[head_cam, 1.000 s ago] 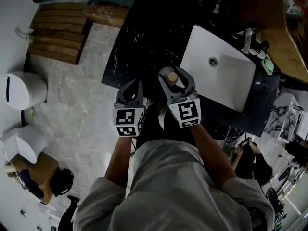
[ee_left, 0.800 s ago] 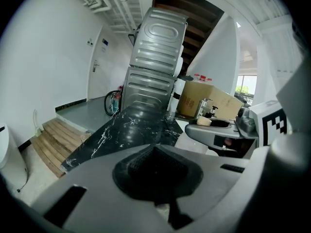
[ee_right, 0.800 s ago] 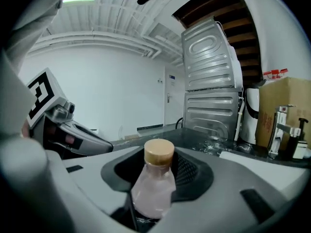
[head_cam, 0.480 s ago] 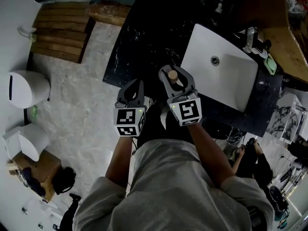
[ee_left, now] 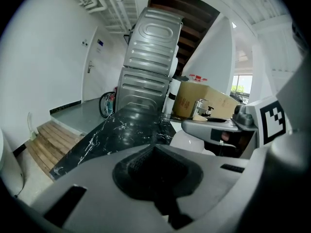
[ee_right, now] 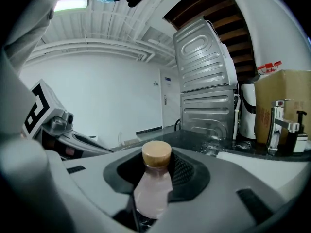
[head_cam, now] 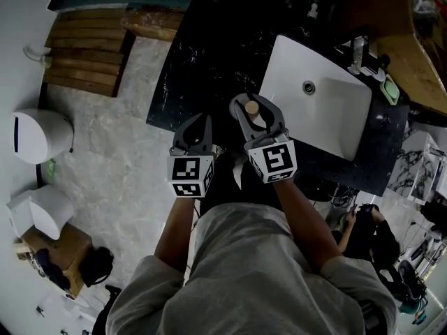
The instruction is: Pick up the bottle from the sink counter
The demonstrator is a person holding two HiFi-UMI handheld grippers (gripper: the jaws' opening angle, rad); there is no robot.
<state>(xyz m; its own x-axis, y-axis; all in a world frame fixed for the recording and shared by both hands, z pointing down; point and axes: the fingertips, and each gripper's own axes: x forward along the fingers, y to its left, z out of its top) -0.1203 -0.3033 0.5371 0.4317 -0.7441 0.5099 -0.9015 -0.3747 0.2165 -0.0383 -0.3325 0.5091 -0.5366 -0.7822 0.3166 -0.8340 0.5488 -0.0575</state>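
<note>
A small bottle with pale pink liquid and a tan cap stands near the front edge of the black marble counter, just left of the sink. My right gripper is shut on it, a jaw pressed to each side of its body. In the right gripper view the bottle stands upright between the dark pads, its cap above them. My left gripper hovers to the left of it over the counter's front edge, jaws together and holding nothing; in the left gripper view no gap shows.
A white rectangular sink lies to the right of the bottle, with a chrome faucet and a green soap dish behind it. Wooden steps and a white bin stand on the floor at left. A steel appliance rises beyond the counter.
The right gripper's jaws, wide around the bottle a second ago, have closed onto it. The left gripper has barely moved.
</note>
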